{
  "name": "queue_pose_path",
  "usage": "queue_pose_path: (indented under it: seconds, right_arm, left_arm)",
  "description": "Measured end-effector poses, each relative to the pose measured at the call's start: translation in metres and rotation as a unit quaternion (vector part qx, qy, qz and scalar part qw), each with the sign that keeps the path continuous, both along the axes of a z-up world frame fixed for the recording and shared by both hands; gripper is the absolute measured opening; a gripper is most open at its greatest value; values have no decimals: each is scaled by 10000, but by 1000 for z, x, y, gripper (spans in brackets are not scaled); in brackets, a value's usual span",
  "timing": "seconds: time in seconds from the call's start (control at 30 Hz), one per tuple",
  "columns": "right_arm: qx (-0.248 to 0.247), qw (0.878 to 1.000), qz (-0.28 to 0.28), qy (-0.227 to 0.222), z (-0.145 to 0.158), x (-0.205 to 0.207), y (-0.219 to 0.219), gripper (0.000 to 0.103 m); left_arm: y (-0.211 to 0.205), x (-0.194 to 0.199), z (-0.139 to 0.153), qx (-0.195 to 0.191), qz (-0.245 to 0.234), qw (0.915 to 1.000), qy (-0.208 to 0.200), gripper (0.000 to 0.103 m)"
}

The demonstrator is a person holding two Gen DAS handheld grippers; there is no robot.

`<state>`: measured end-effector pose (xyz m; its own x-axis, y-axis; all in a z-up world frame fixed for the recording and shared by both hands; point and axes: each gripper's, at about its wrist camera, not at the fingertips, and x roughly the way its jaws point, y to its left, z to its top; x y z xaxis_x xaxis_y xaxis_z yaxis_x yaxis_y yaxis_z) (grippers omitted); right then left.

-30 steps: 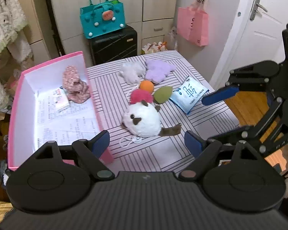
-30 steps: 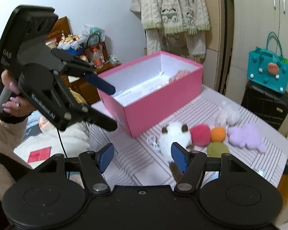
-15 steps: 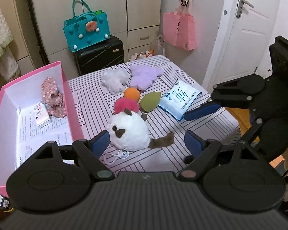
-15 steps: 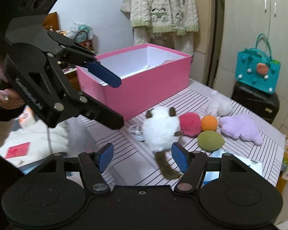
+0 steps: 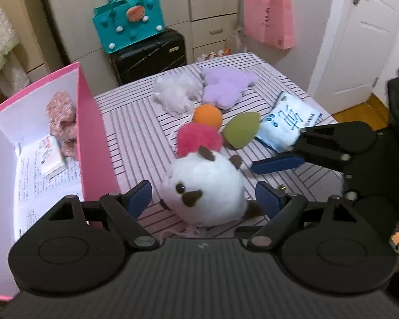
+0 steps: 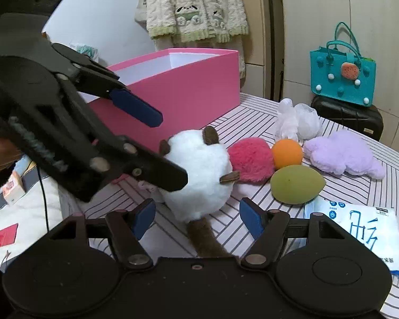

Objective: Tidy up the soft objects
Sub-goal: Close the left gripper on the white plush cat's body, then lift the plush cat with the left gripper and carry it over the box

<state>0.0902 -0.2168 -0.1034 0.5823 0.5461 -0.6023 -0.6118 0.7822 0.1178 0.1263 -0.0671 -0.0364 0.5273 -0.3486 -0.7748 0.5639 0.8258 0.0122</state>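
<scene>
You have brought both grippers down since a second ago: the left gripper (image 5: 203, 199) now straddles the white plush toy (image 5: 207, 186), fingers spread, not pinching. The right gripper (image 6: 196, 219), at its 3 o'clock, is opening its fingers around the toy's tail end, so a lift toward the pink box (image 5: 93, 143) looks near.

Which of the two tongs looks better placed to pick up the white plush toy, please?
Probably the left tongs: the white plush toy sits squarely between their open fingers, with the pink box right beside them. The right tongs, opening, frame mostly the toy's brown tail, not its body.
</scene>
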Motion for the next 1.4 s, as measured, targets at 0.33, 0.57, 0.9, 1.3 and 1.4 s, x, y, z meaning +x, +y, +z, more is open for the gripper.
queue_pose_path:
  seconds: [0.33, 0.57, 0.9, 1.3, 1.4]
  right_arm:
    - [-79, 9990, -47, -435, -14, -6, 17, 75]
    - [-90, 9990, -21, -442, -21, -5, 23, 74]
    - [-214, 9987, -272, -379, -27, 5, 34, 75]
    - [69, 9988, -413, -261, -15, -13, 23, 58]
    - [86, 9987, -401, -310, -8, -20, 22, 58]
  left_arm:
    - [-17, -2, -14, 175, -149, 9996, -172, 84]
    - [-21, 6, -25, 207, 150, 9994, -233, 83]
    - [-17, 11, -33, 43, 521, 9986, -92, 71]
    - [-14, -2, -22, -83, 529, 9985, 100, 71]
    - [-15, -10, -16, -55, 408, 9991, 72, 73]
